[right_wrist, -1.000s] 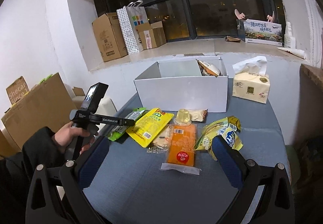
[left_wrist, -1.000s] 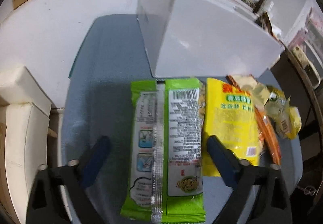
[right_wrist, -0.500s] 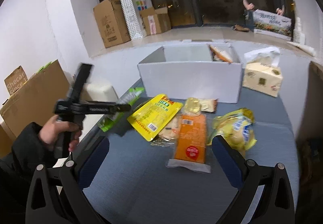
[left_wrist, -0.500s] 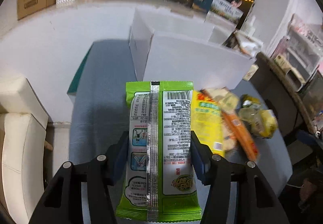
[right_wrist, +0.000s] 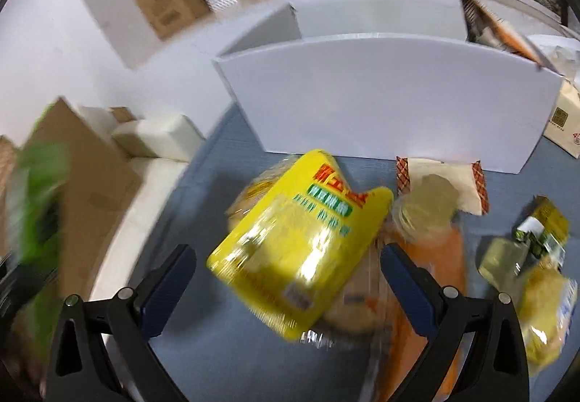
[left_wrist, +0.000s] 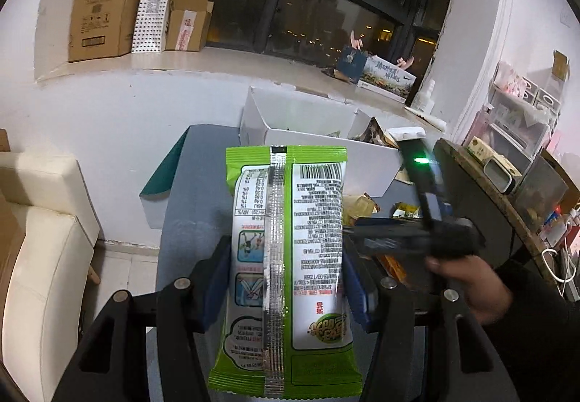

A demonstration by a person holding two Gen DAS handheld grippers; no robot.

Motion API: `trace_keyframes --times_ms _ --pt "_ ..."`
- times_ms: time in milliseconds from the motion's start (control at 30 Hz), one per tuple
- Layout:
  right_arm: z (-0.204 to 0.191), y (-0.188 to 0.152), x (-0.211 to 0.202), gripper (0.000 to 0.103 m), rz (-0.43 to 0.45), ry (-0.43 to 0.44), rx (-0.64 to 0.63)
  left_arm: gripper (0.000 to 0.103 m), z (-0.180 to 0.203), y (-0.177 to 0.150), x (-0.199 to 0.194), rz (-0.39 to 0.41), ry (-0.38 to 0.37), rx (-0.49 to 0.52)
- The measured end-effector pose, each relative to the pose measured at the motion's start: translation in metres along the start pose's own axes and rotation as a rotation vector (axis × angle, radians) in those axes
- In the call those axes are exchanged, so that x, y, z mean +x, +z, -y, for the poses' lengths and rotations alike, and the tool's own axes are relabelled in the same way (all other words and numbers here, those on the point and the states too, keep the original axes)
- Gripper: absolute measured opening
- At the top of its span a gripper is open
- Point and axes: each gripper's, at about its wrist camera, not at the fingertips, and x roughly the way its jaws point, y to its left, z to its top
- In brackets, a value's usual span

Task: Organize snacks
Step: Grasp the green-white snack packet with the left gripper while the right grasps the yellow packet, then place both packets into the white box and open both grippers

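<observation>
My left gripper [left_wrist: 286, 278] is shut on a green snack packet [left_wrist: 286, 257] and holds it in the air, back side up, in front of the open white box [left_wrist: 326, 144]. The packet shows as a green blur at the far left of the right wrist view [right_wrist: 36, 206]. My right gripper [right_wrist: 286, 278] is open, low over the yellow snack packet [right_wrist: 297, 249] that lies on other snacks in front of the white box [right_wrist: 391, 101]. The right gripper also shows in the left wrist view [left_wrist: 417, 235].
An orange packet [right_wrist: 435, 264], a jelly cup [right_wrist: 424, 210], a checked-edge packet [right_wrist: 467, 181] and yellow-wrapped snacks [right_wrist: 543, 315] lie on the blue table [right_wrist: 224, 358]. A tissue box [right_wrist: 565, 123] stands right of the white box. A cream seat [left_wrist: 40, 249] is left of the table.
My left gripper closed on the green packet and lifted it off the table. My right gripper moved forward and down over the yellow packet.
</observation>
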Motion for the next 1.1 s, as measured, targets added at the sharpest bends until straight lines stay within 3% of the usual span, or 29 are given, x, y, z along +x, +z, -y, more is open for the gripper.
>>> trace_keyframes --times_ms 200,267,300,367,533,733,867,967,1100 --pt "-0.003 0.015 0.036 0.103 -0.058 -0.073 0.017 0.061 -0.006 -0.003 0.001 0.000 0.003 -0.018" --pt "-0.002 0.018 0.034 0.078 -0.042 -0.067 0.022 0.061 -0.008 -0.005 0.000 -0.003 0.002 -0.024" --pt "-0.002 0.018 0.034 0.050 -0.048 -0.076 0.012 0.061 -0.009 -0.005 0.001 -0.004 0.002 -0.026" --pt "0.001 0.016 0.033 0.048 -0.052 -0.057 -0.002 0.061 -0.010 -0.006 0.003 -0.007 0.004 -0.027" --pt "0.002 0.012 0.011 0.026 -0.010 -0.023 -0.036 0.061 -0.004 -0.003 0.004 -0.004 -0.012 -0.014" --pt "0.013 0.008 -0.050 0.021 0.112 0.074 0.001 0.061 0.009 0.017 0.014 0.005 -0.039 0.018" --pt "0.016 0.012 -0.093 0.021 0.202 0.085 -0.012 0.061 0.024 0.049 0.030 0.022 -0.064 0.047" --pt "0.027 0.031 -0.130 0.021 0.286 0.068 -0.011 0.061 0.036 0.088 0.055 0.030 -0.088 0.047" --pt "0.044 0.073 -0.146 0.021 0.348 0.033 0.013 0.061 0.059 0.141 0.092 0.047 -0.109 0.059"
